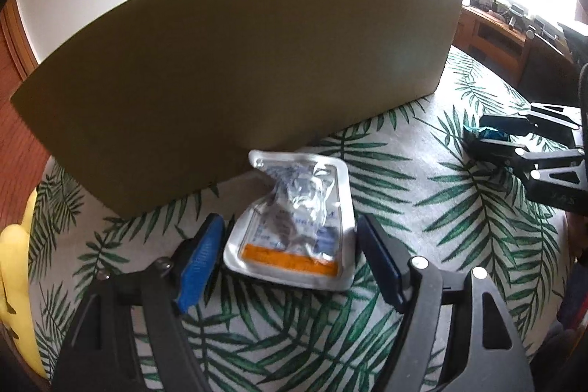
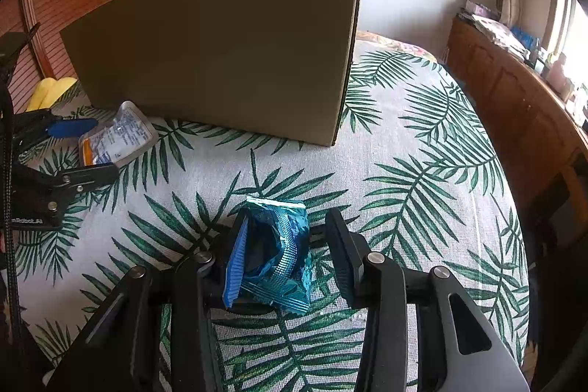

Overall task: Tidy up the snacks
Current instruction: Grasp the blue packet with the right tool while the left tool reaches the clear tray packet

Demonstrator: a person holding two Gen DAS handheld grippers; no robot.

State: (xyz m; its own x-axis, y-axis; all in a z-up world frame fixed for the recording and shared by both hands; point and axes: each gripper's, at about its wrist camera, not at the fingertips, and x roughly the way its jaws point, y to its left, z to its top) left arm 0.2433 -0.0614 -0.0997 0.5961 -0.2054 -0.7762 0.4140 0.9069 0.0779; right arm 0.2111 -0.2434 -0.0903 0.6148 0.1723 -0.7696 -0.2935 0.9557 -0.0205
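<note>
A silver snack pouch (image 1: 294,226) with an orange strip lies flat on the leaf-print cloth (image 1: 422,208), just in front of a cardboard box (image 1: 239,61). My left gripper (image 1: 291,218) is open and straddles the pouch, with a blue pad (image 1: 200,259) on one side and neither pad touching it. A crumpled teal foil packet (image 2: 279,252) stands between the fingers of my right gripper (image 2: 288,210). It leans on the left blue pad (image 2: 235,263), and a narrow gap shows at the right pad. The left wrist view shows the right gripper (image 1: 477,135) with the packet (image 1: 494,133).
The tall cardboard box (image 2: 220,50) stands at the back and its inside is hidden. Yellow objects (image 2: 51,90) lie left of it. A wooden cabinet (image 2: 514,105) with clutter on top runs along the right. Bare cloth (image 2: 404,190) spreads to the right of the box.
</note>
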